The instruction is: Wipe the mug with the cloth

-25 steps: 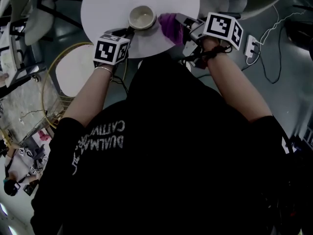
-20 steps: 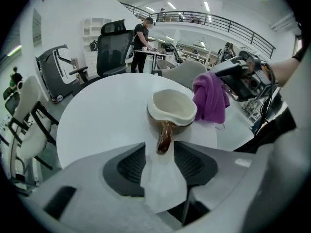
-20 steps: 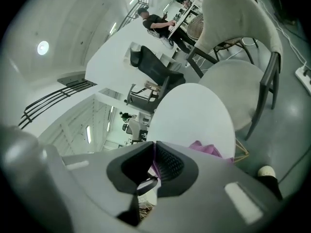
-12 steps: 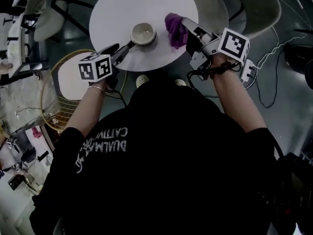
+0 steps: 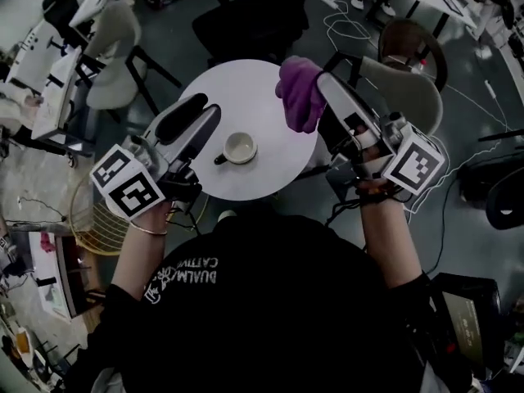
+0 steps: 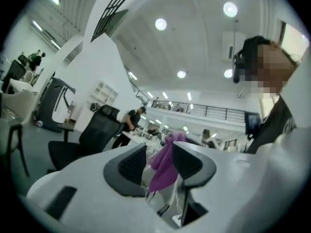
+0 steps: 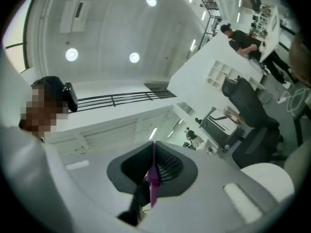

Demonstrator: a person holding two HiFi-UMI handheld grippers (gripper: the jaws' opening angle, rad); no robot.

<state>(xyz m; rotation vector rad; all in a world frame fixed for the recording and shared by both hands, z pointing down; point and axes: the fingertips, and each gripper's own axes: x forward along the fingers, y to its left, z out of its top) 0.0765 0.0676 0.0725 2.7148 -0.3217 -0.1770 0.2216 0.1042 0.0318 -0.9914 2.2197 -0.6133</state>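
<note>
The round white table (image 5: pixel 254 97) stands below both raised grippers. The left gripper (image 5: pixel 192 115) has its jaws apart, closing, with nothing between them. The right gripper (image 5: pixel 321 84) is clamped on the purple cloth (image 5: pixel 300 92). The mug (image 5: pixel 240 147) stands upright on the table.

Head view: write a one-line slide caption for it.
Right gripper holds the purple cloth clear of the mug on the round white table.

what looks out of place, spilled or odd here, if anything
Nothing stands out. The mug sits upright on the round white table, with no spill around it. The purple cloth hangs clamped in the right tongs, above the table and clear of the mug.
</note>
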